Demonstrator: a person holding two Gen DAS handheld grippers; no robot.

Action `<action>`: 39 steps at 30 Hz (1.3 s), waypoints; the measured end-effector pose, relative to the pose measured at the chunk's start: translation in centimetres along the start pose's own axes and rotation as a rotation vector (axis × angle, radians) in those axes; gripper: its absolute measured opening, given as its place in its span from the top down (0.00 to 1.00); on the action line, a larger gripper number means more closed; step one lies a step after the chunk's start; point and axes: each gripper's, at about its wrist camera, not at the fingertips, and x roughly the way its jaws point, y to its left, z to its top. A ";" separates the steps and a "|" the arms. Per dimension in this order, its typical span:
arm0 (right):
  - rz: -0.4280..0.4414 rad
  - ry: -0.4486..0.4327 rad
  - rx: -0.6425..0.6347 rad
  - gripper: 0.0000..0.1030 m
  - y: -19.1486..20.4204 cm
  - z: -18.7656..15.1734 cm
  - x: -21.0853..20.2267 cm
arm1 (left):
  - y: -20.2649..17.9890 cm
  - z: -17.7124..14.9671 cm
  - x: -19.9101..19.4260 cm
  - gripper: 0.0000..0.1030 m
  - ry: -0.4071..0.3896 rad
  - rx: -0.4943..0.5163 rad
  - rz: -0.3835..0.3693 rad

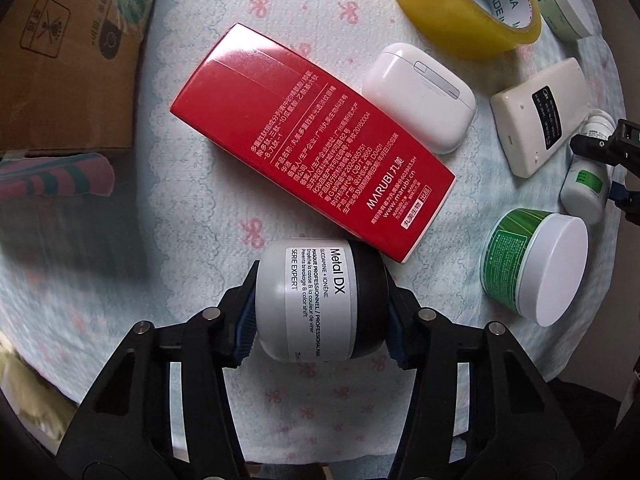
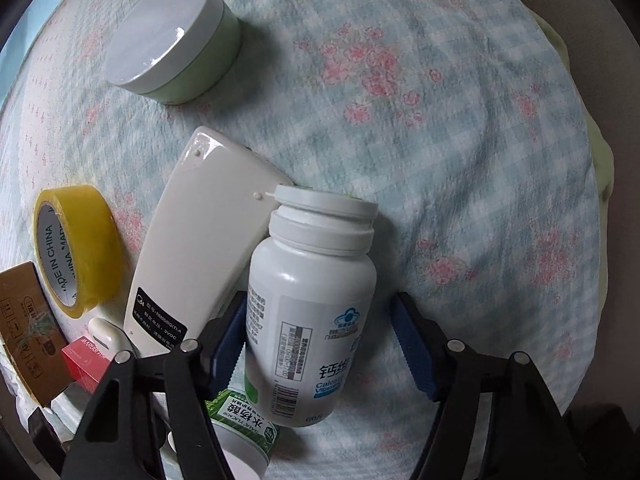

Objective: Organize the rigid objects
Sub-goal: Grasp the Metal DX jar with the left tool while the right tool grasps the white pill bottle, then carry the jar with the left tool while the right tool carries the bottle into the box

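Note:
A grey and black Metal DX jar [image 1: 316, 300] lies on its side on the flowered cloth [image 1: 120, 280]. My left gripper [image 1: 320, 276] is shut on it, a blue pad pressed on each end. In the right wrist view a white pill bottle [image 2: 312, 304] lies on the cloth between the fingers of my right gripper [image 2: 320, 300]. The left pad [image 2: 230, 340] rests against the bottle. The right pad [image 2: 414, 344] stands apart from it with a strip of cloth showing between. The bottle leans against a white remote [image 2: 208, 240].
A red box [image 1: 312, 148], a white earbud case [image 1: 420, 96], a yellow tape roll [image 1: 464, 12], a green jar with a white lid [image 1: 532, 264] and a pale green jar [image 2: 172, 40] lie around. A cardboard box [image 1: 68, 52] stands at the left edge.

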 end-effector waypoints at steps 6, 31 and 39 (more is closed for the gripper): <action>0.025 0.009 0.042 0.53 -0.3 -0.1 -0.9 | -0.7 -0.2 -0.1 0.54 -0.017 0.030 0.037; 0.246 -0.059 -0.185 0.54 -0.8 -7.4 -13.3 | 3.1 -5.9 -14.1 0.54 -0.279 -0.084 -0.073; 0.350 -0.101 -0.329 0.54 5.6 -11.8 -16.8 | 8.9 -7.1 -21.6 0.54 -0.443 -0.153 -0.076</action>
